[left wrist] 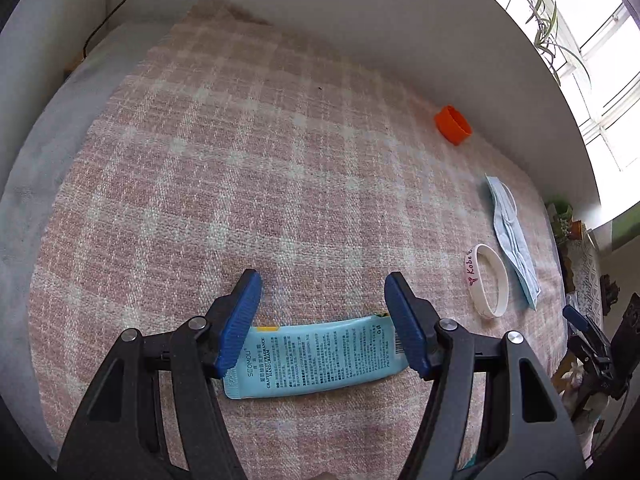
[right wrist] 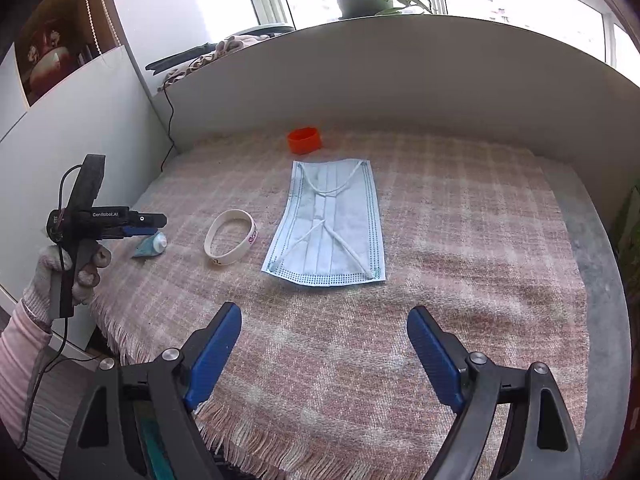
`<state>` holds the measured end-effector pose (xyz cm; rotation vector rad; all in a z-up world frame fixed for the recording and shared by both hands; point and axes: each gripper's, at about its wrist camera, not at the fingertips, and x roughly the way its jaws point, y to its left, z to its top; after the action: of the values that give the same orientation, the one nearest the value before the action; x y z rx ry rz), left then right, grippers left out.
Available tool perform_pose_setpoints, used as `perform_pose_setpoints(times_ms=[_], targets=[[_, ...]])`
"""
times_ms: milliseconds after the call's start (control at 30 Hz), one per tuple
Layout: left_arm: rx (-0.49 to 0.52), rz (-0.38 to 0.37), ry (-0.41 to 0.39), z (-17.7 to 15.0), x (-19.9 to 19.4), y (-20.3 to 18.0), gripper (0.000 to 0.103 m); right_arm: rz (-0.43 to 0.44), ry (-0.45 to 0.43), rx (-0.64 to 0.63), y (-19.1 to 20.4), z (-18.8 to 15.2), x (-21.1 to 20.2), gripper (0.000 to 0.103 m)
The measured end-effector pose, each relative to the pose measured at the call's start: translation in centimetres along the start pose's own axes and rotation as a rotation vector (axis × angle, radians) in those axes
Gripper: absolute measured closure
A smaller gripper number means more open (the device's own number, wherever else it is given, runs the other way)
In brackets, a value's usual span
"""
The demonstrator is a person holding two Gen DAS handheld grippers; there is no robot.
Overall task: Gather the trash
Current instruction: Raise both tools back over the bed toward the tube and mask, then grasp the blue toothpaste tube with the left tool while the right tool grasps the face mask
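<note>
Now the left gripper (left wrist: 322, 320), jaws wide and empty, straddles the hand cream tube (left wrist: 316, 354) lengthwise; turn crosswise before closing. Right gripper (right wrist: 324, 356) gapes empty.

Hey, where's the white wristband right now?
The wristband lies on the plaid blanket, between the hand cream tube on its left and the face mask on its right in the right wrist view.

The blanket (right wrist: 460, 240) is pink with a pale check and a fringed edge. On it lie a light-blue mask (right wrist: 332, 224), a white wristband (right wrist: 230, 242) with pink lettering, an orange cap (right wrist: 305, 140) at twelve o'clock, and a turquoise tube (left wrist: 316, 356) printed in dark text.
</note>
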<state>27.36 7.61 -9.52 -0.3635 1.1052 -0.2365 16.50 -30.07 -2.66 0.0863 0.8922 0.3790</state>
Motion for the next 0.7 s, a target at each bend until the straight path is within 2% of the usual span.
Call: perform_pose_setpoints(times_ms=[167,367,533,633,700], targets=[[0.010,-0.032,0.019,-1.1,-0.8,0.1,0.037,0.016,0.012,0.020,-0.3,0.5,1.0,0.016],[0.094,-0.031,0.052,-3.9,-1.8,-2.0,0.037,0.024,0.015,0.040,-0.5,1.6,2.4,0.016],[0.268,0.075,0.071,-6.1,-1.3,-5.4,0.037,-0.001,0.030,0.032,-0.6,2.8,3.9,0.016],[0.386,0.168,0.058,-7.2,-0.6,-7.4,0.037,-0.011,0.044,0.030,-0.7,3.4,4.7,0.016],[0.388,0.165,0.048,-7.1,-0.5,-8.0,0.037,-0.017,0.055,0.037,-0.8,4.0,5.3,0.016]])
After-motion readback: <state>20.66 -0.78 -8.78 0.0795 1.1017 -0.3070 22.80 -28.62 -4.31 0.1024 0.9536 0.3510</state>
